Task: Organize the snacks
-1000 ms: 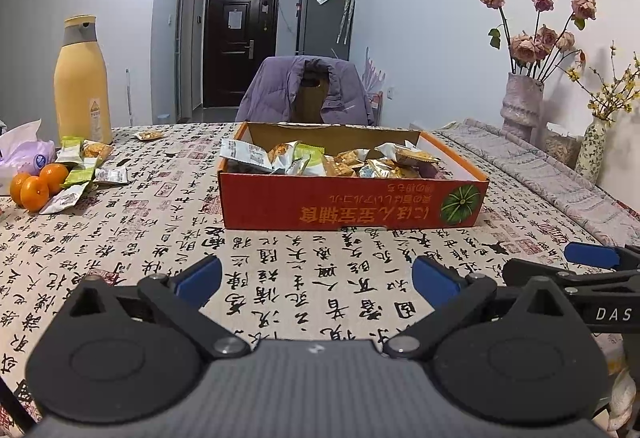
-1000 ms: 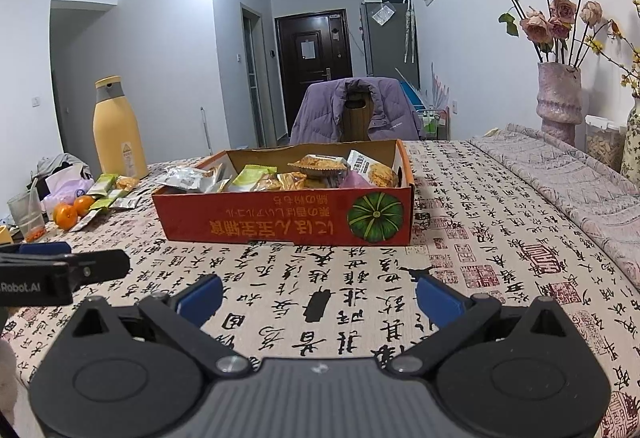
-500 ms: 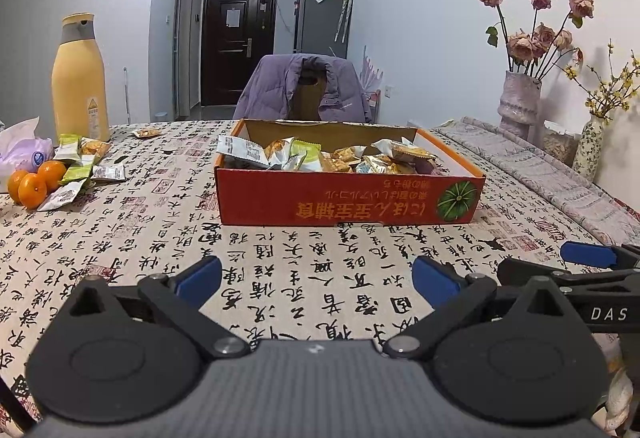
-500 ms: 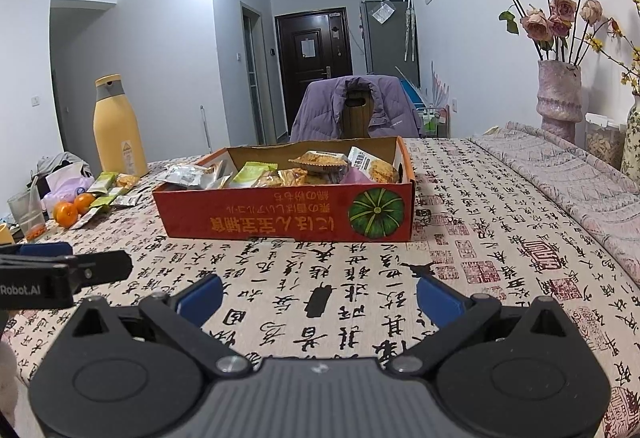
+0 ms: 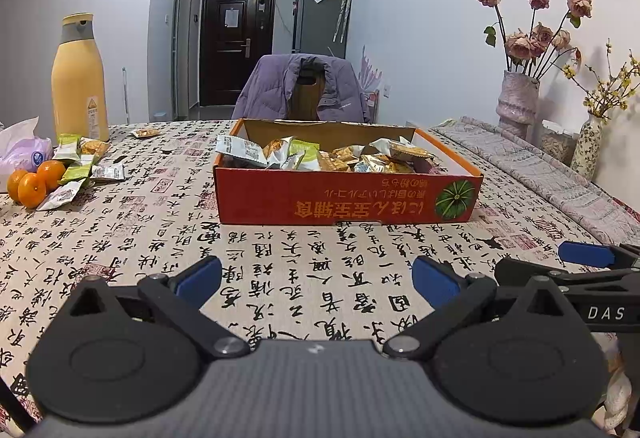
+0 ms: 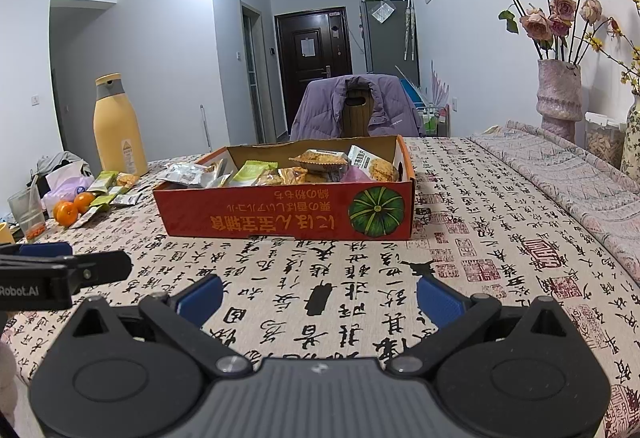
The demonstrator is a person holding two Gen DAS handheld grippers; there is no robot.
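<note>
A shallow red cardboard box point(image 5: 348, 198) point(image 6: 288, 220) with a pumpkin picture stands mid-table, filled with several wrapped snack packets point(image 5: 320, 158) point(image 6: 288, 168). More loose snack packets point(image 5: 80, 162) point(image 6: 116, 190) lie at the far left beside some oranges point(image 5: 34, 182) point(image 6: 72, 208). My left gripper point(image 5: 316, 280) hovers open and empty over the tablecloth in front of the box. My right gripper point(image 6: 320, 296) is also open and empty, a little to the right of it. Each gripper shows at the edge of the other's view.
A tall yellow bottle point(image 5: 78, 78) and a tissue pack point(image 5: 24, 150) stand at the left. One single packet point(image 5: 146, 133) lies far back. Vases with dried flowers point(image 5: 518, 102) line the right wall. A chair with a purple jacket point(image 5: 304, 90) is behind the table. A plastic cup point(image 6: 28, 212) sits at the left.
Both grippers have drawn back slightly from the box and stay open. Nothing on the table has moved.
</note>
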